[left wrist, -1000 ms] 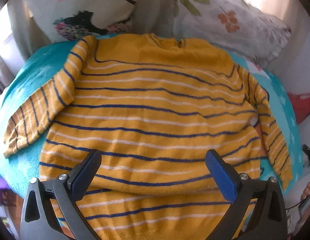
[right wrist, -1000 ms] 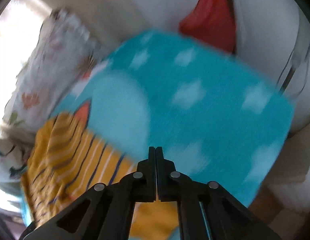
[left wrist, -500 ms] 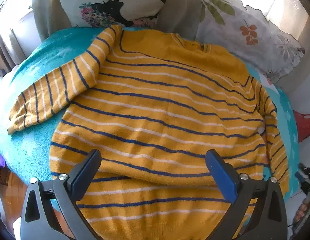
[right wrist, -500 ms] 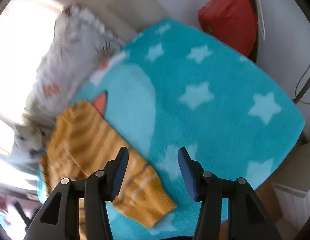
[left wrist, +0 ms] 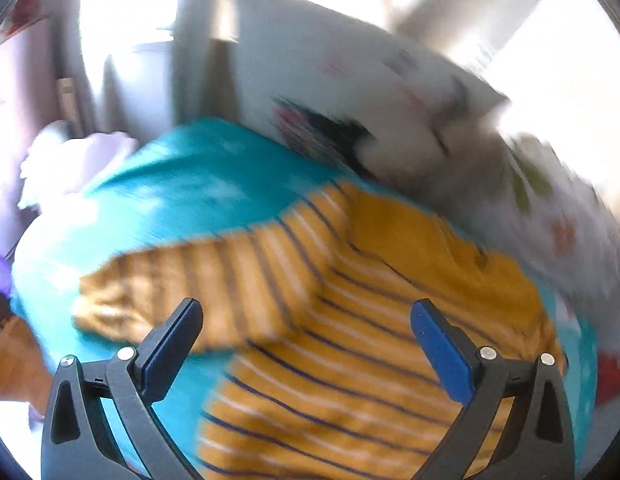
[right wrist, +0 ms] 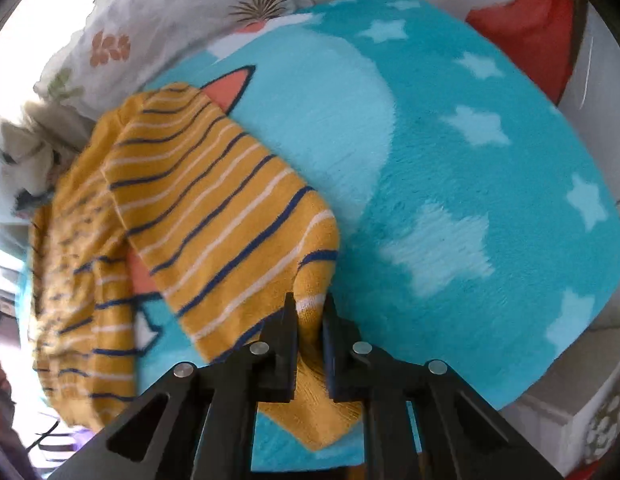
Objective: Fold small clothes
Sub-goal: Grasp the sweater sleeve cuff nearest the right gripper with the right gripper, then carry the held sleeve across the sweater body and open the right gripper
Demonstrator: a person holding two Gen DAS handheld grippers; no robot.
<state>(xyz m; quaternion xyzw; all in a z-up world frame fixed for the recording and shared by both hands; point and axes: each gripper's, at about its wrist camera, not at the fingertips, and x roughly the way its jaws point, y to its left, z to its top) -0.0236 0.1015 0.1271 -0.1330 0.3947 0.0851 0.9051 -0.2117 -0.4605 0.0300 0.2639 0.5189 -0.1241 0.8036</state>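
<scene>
Two sleeves remain unfolded, so I judge the job barely begun. On the left, my left gripper point(left wrist: 305, 344) hangs with its jaws wide apart and nothing between them, above the sweater point(left wrist: 350, 340), which lies spread on the blanket point(left wrist: 181, 184). The picture is blurred, but the left sleeve point(left wrist: 181, 292) stretches out to the left, flat on the blanket, untouched. The body looks flat, with no crease across it that I can see. Pillows point(left wrist: 390, 92) lie at the far side. On the right, my right gripper point(right wrist: 310, 316) has its jaws clenched on the cuff of the right sleeve point(right wrist: 229, 216), which is drawn out from the body over the blanket. Left to do, I reckon: bring this sleeve over the body, then the other, then fold the body.
</scene>
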